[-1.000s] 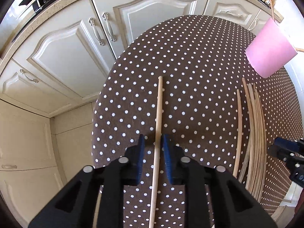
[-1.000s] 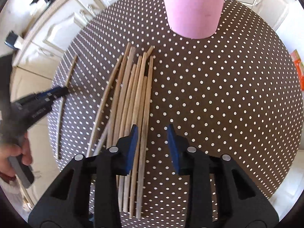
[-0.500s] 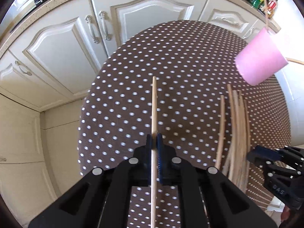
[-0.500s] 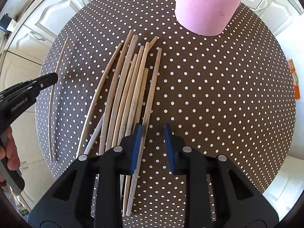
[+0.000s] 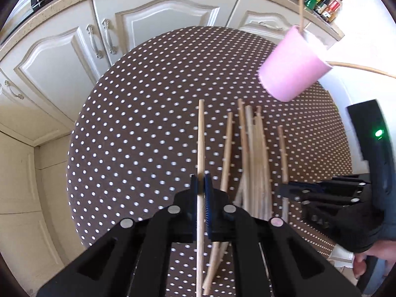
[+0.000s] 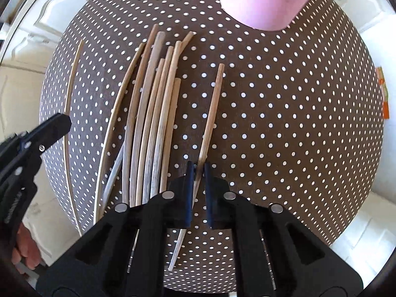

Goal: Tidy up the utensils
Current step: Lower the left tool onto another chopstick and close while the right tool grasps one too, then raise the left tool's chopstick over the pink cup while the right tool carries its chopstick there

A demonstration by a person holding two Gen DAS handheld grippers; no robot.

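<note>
Clamping a single pale stick point(image 5: 201, 146), the left gripper point(image 5: 201, 193) has its blue pads pressed flat on either side of the shaft; a second ago they stood apart around it. That stick now rides above the dotted tablecloth point(image 5: 148, 113), and the view has swung right since half a second ago, bringing the loose bundle of sticks point(image 5: 255, 153) close beside it. On the right, the right gripper point(image 6: 197, 173) straddles one separated stick point(image 6: 210, 123) with its fingers narrowed, though a sliver of gap shows each side, so a firm grip cannot be confirmed. This stick lay tight against the bundle point(image 6: 153, 113) half a second ago; it now sits apart, to the bundle's right, angled toward the cup. Left of the bundle, one thin curved stick point(image 6: 71, 89) lies near the table edge, just past the left gripper's tip. Beyond everything stands the pink cup point(image 6: 267, 0), with two sticks point(image 5: 300, 0) already leaning out of it in the left wrist view.
</note>
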